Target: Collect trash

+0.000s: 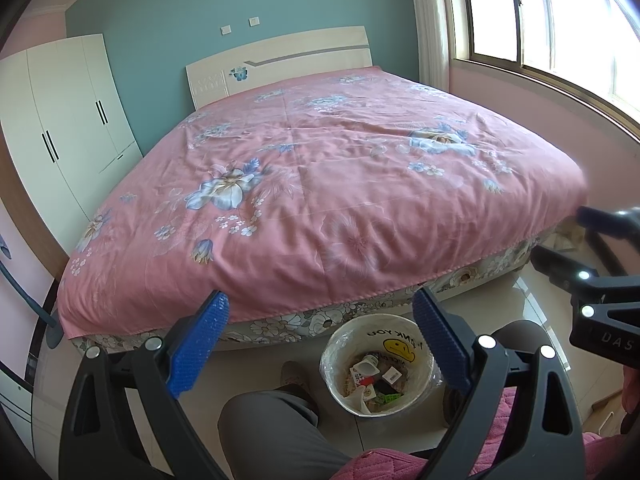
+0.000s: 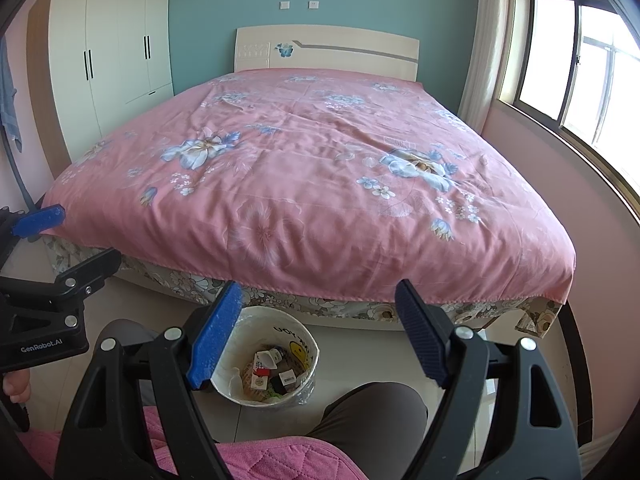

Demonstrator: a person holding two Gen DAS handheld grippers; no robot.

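Observation:
A white waste bin (image 1: 416, 334) (image 2: 310, 344) lined with a clear bag stands on the floor at the foot of the bed, between the person's knees. Inside it lie packets, a small white cup (image 1: 366, 367) (image 2: 267, 360) and other wrappers. My left gripper (image 1: 320, 296) hovers above and just left of the bin, open, nothing between its blue pads. My right gripper (image 2: 320, 288) hovers above and just right of the bin, also open and empty. Each gripper shows at the edge of the other's view: the right gripper (image 1: 568, 236) and the left gripper (image 2: 76, 236).
A wide bed with a pink floral cover (image 1: 320, 168) (image 2: 312, 168) fills the space ahead. A white wardrobe (image 1: 68, 128) (image 2: 108, 52) stands at the left, a window (image 1: 560, 20) (image 2: 592, 80) at the right. The person's grey-trousered knees (image 1: 276, 432) (image 2: 376, 412) flank the bin.

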